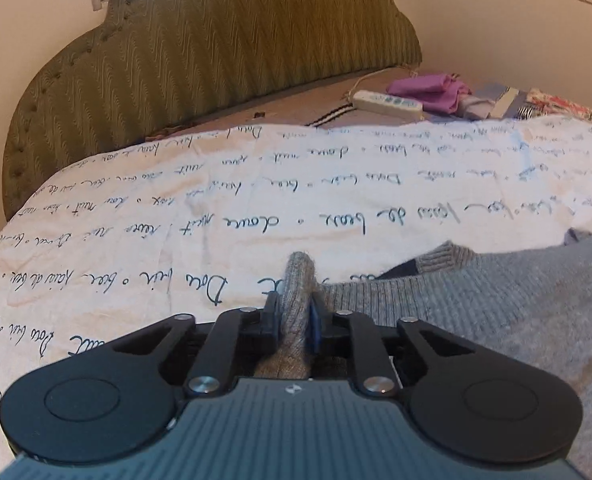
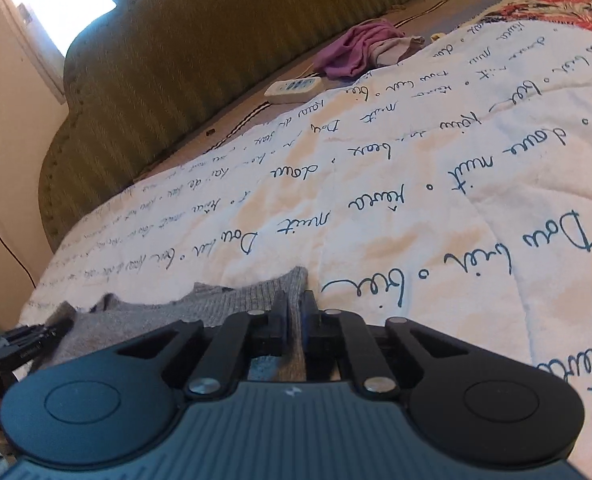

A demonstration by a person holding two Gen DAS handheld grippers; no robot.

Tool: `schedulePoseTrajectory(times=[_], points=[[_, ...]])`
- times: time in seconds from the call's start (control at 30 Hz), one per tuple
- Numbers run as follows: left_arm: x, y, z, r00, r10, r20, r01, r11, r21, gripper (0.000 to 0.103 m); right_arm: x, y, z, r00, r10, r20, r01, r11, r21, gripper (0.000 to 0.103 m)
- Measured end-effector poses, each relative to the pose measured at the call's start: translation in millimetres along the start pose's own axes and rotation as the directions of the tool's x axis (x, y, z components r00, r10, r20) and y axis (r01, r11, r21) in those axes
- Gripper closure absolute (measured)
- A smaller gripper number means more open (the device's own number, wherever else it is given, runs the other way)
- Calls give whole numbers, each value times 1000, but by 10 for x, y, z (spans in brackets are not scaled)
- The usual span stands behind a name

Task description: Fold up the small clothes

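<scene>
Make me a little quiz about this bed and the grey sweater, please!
1. True or false: both tongs pinch the grey sweater.
2. What lies beside the purple cloth near the headboard: A) white power strip, B) a shoe, C) a book?
3. What is printed on the white quilt?

Key: 1 true, left tongs and right tongs each grip a ribbed edge. 2 A. 3 Dark handwriting.
</scene>
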State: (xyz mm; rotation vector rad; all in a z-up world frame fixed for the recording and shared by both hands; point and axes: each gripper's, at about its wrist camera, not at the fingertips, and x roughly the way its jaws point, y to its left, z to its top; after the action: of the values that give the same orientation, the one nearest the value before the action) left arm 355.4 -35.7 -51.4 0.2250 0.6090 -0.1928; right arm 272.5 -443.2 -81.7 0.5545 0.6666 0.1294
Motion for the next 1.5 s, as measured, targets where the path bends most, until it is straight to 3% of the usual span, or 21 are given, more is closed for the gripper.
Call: schedulePoseTrajectory(times=[0.07,0.13,0.27,0.33,0.43,0.53,0.63,0.83,1.5], points=[[-151,-12,6,999,20,43,-20,1000,5,66,-52,32,15,1000,-4,11,4,1000,-3,94],[-357,-82,1,993,18,117,-22,999,37,50,-166,86,33,999,0,41,0,1000,-11,94],[-587,-352,-63,979,-13,202,-12,993,121,38,-415,312,35,993,-7,119,18,996,-92,87],[-556,-520,-97,981,-40,191,9,987,158,33,-458,500,-11,990,9,137,12,988,-151,66],[-420,-700,-160,989,-37,142,9,982,190,34,-338,784,-146,994,38,99,-12,970,-245,45],[-270,-766,-272,994,7,111,-30,978,208,34,-56,954,-307,999,-43,34,51,943,-328,45],[-140,-662,-290,998,6,67,-15,989,144,30,134,912,-460,996,-88,2,84,933,-350,41],[-74,-487,-264,999,-24,25,23,998,52,23,116,657,-524,999,-10,41,20,968,-251,40],[-63,-459,-254,999,-38,22,37,999,24,23,105,623,-542,998,8,58,5,975,-221,39]])
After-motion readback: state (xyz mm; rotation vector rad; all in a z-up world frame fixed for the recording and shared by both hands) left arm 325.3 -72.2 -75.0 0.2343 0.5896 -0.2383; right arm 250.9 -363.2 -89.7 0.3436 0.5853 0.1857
